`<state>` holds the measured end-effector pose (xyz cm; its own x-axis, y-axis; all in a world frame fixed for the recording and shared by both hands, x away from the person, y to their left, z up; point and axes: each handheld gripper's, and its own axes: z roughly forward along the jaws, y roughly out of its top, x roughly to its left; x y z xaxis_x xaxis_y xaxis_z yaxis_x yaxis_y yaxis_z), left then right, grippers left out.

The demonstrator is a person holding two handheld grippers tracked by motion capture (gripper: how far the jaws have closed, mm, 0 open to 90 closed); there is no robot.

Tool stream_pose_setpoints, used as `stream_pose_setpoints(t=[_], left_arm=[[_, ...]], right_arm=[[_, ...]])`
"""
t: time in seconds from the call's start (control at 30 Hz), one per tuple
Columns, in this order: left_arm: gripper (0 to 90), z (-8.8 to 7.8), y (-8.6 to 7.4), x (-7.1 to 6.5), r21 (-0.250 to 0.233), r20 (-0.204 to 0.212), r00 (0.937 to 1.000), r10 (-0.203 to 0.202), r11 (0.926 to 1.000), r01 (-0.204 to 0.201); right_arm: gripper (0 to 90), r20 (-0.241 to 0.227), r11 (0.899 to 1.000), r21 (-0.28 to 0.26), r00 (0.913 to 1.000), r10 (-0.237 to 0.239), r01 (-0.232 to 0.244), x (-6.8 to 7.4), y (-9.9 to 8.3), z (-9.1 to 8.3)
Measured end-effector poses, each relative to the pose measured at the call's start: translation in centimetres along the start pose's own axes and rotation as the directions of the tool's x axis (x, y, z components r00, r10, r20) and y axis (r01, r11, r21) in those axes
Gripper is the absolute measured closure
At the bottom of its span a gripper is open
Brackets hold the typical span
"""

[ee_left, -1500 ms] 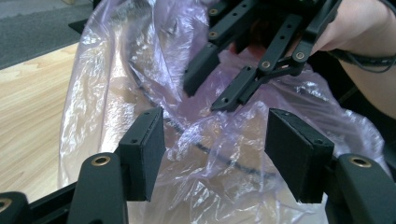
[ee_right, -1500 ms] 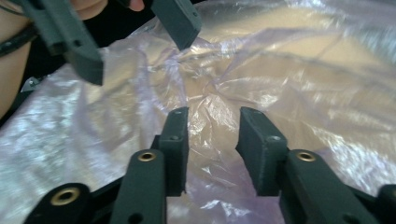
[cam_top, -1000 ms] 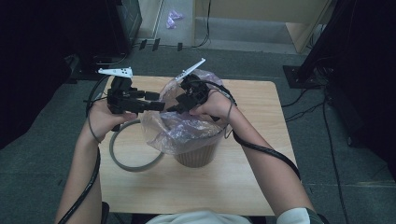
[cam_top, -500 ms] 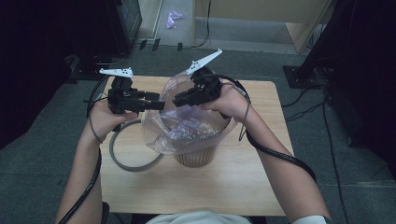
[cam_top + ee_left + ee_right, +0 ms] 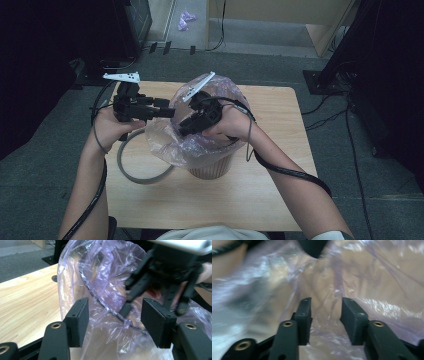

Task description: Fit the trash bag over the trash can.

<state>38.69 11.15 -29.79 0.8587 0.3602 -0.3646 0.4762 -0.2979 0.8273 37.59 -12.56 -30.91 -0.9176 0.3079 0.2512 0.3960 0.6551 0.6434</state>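
A thin purple plastic bag (image 5: 222,95) lines a brown bin (image 5: 210,171) at the middle of the table. My left gripper (image 5: 172,112) lies level at the bag's left rim. Its jaws (image 5: 115,322) stand wide, with loose bag film (image 5: 105,285) between them and unpressed. My right gripper (image 5: 182,131) reaches into the bag's mouth, pointing down and left. One of its fingers (image 5: 135,287) shows just past the film. Its jaws (image 5: 325,320) have just been opening and stand apart; crumpled film (image 5: 372,277) lies beyond the gap, and nothing is pinched.
A grey ring (image 5: 135,174) lies flat on the wooden table (image 5: 280,190), left of the bin. Black cables trail from both grippers along the forearms. Dark equipment stands on the floor to the left and right of the table.
The right gripper has come from the bag's far rim toward the person and into its mouth, and the bag's far side now stands puffed up. The left gripper has held still.
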Motion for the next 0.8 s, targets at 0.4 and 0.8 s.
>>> stream_pose_setpoints(t=[0.4, 0.8], left_arm=[[38.8, 0.0, -0.1, -0.1, -0.001, 0.011, 0.9999, -0.001, 1.0000, 0.001], [38.6, 0.6, 0.0, -0.4, 0.007, 0.015, 0.9999, 0.007, 0.9999, -0.008]], right_arm=[[39.5, 0.065, 0.996, -0.092, 0.9975, 0.030, -0.024, -0.6, 0.4, -2.0], [54.9, 0.154, 0.969, -0.201, 0.9726, 0.174, -0.142, -3.8, 0.0, -4.8]])
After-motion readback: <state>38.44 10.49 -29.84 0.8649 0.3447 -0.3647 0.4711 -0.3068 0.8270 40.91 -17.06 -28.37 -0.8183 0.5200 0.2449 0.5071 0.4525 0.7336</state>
